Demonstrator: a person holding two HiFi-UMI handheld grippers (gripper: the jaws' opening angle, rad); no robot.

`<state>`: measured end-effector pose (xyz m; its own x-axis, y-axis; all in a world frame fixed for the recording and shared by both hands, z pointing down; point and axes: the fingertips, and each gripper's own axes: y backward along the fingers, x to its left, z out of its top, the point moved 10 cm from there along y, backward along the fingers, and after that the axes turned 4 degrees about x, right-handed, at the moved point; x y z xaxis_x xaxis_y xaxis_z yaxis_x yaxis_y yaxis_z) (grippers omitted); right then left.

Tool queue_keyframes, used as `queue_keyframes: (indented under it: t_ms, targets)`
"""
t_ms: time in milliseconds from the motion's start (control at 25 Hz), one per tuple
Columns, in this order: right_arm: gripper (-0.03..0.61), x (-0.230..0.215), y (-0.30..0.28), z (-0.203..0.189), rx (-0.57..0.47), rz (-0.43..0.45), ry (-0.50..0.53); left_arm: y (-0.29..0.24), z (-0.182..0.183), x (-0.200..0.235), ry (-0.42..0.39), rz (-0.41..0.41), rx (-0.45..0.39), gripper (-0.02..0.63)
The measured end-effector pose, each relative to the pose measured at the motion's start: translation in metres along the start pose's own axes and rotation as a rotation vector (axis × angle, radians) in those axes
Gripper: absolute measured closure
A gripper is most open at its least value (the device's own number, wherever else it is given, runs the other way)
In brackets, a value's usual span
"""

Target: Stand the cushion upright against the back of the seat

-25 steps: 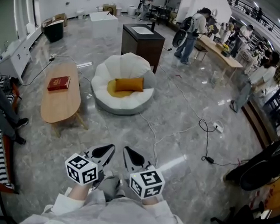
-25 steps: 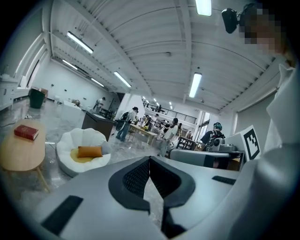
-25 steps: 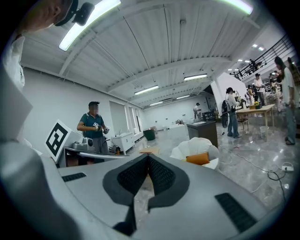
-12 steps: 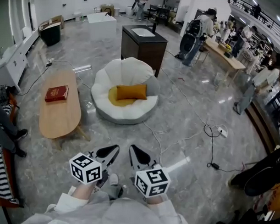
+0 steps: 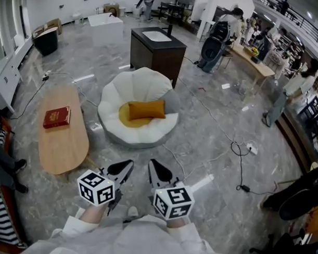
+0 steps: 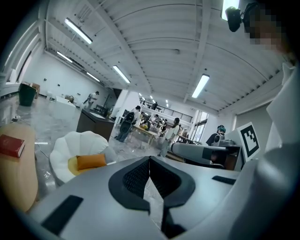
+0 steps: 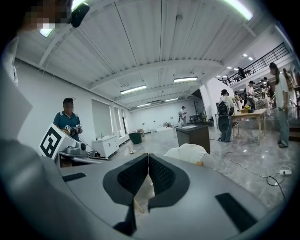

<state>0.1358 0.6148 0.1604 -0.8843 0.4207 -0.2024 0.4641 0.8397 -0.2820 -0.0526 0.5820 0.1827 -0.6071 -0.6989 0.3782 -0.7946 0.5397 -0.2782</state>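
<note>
Cushion (image 5: 146, 109) on seat (image 5: 133, 84), table (image 5: 64, 145) beside, cabinet (image 5: 154, 55) behind

The floor (image 5: 219, 204) is glossy grey stone, veined and reflecting the lights. The seat (image 5: 134, 89) at upper centre looks like soft white cloth, padded in lobes; the cushion (image 5: 146, 109) on it is matt orange cloth. The worktop (image 5: 65, 141) at left is smooth pale wood, and the book (image 5: 57, 117) on it has a red cover. The left tongs (image 5: 127, 165) and right tongs (image 5: 153, 165) are matt grey plastic with black textured pads (image 6: 136, 177).
</note>
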Motion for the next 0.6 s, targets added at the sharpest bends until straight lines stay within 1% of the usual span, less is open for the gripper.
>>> queue_keyframes:
  t_ms: [240, 400, 600]
  targets:
    - [0.566, -0.008, -0.033, 0.005, 0.028, -0.015, -0.020, -0.020, 0.011, 0.034, 0.027, -0.007, 0.018, 0.607]
    - [0.566, -0.018, -0.059, 0.006, 0.049, 0.019, -0.044, -0.039, 0.019, 0.053, 0.044, -0.038, 0.040, 0.607]
    - [0.566, -0.039, -0.106, 0.021, 0.062, 0.044, -0.030, -0.064, 0.038, 0.091, 0.055, -0.007, 0.042, 0.607]
